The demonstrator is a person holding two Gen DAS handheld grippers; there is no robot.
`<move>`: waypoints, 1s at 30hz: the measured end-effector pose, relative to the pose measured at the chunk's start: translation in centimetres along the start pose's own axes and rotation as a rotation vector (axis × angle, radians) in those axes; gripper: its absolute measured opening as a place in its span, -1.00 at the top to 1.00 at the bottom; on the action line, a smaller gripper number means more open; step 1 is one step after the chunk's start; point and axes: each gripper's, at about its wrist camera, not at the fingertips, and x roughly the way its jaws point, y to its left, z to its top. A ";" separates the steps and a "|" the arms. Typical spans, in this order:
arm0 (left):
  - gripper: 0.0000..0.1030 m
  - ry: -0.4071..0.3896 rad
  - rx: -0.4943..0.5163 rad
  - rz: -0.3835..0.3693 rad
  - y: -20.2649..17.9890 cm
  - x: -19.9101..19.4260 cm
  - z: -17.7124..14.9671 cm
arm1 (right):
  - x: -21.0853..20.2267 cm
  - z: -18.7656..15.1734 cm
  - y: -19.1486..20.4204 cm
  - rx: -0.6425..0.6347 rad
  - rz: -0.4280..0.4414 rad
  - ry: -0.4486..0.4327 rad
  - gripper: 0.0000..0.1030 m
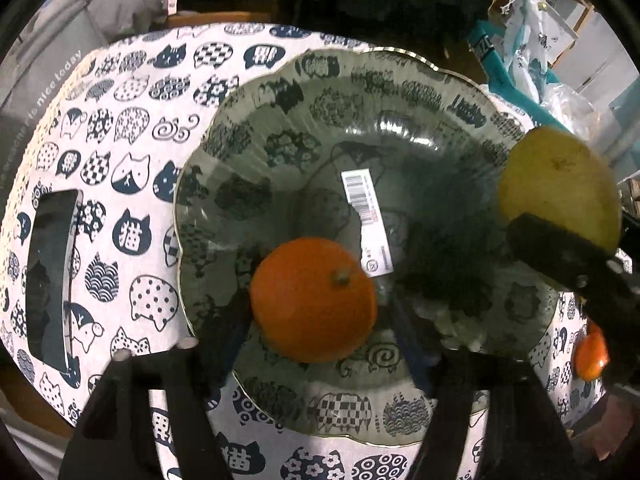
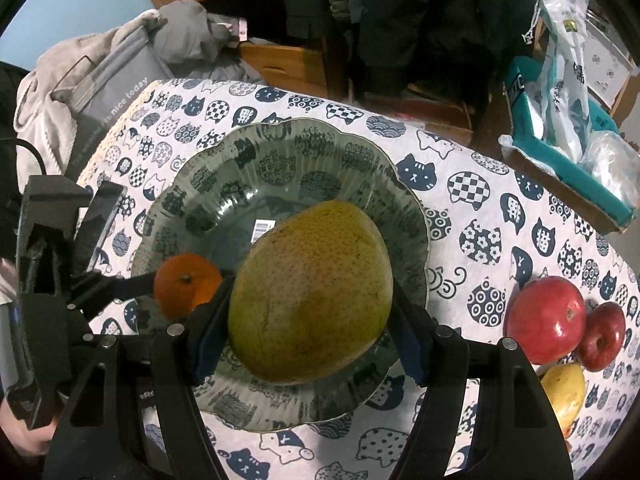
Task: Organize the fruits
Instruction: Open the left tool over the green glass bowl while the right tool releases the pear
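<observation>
Holding a mango (image 2: 310, 292) over the glass plate (image 2: 280, 136)
Right gripper (image 2: 308, 320) clamps the mango; left gripper (image 1: 316, 332) stands released around the orange (image 1: 314, 300) resting on the plate.

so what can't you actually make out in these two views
- Barcode label print: too small in either view.
- Mango underside, right wrist view: hidden, so whether it touches the plate is unclear.
- Orange fruit, left wrist view: mostly hidden behind the right gripper.
</observation>
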 end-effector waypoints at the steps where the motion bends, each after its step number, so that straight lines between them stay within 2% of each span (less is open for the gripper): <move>1: -0.56 -0.009 0.001 0.002 -0.1 -0.3 0.0 | 0.1 0.0 -0.1 0.006 0.004 0.002 -0.39; 7: -0.56 -0.041 -0.006 0.005 0.4 -2.1 -0.1 | 0.9 0.1 -0.5 0.031 0.016 0.026 -0.39; 14: -0.57 -0.082 -0.066 0.021 2.7 -4.5 -0.5 | 2.3 -0.3 -0.2 0.028 0.020 0.060 -0.39; 27: -0.57 -0.097 -0.154 0.043 4.9 -5.4 -0.7 | 4.3 -1.1 1.9 -0.061 0.015 0.144 -0.40; 30: -0.56 -0.108 -0.164 0.045 5.1 -5.7 -0.7 | 3.9 -1.0 2.6 -0.091 0.010 0.122 -0.43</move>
